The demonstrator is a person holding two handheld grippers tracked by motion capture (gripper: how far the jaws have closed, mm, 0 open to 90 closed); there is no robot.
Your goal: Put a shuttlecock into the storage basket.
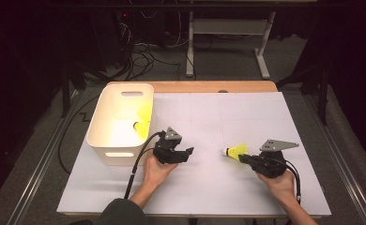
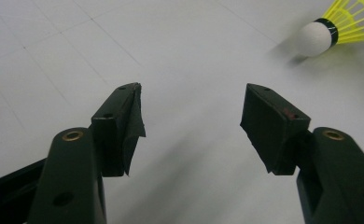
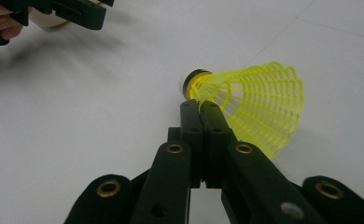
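A yellow shuttlecock (image 1: 235, 151) with a white cork tip lies on the white table sheet, right of centre. My right gripper (image 1: 243, 158) is shut on the edge of its net skirt; in the right gripper view the jaws (image 3: 199, 105) meet tightly on the skirt of the shuttlecock (image 3: 259, 100) just behind the cork. My left gripper (image 1: 189, 152) hovers low over the sheet at mid-table, open with nothing between its fingers (image 2: 192, 100). It points toward the shuttlecock (image 2: 332, 30), which lies some way ahead of it. The left gripper (image 3: 77, 14) also appears at the top left of the right gripper view.
A white plastic bin (image 1: 101, 108) stands at the table's back left, with a second yellow shuttlecock (image 1: 141, 125) inside near its right wall. A black cable (image 1: 139, 161) trails from the left gripper past the bin's front. A wooden table edge (image 1: 209, 86) runs along the back.
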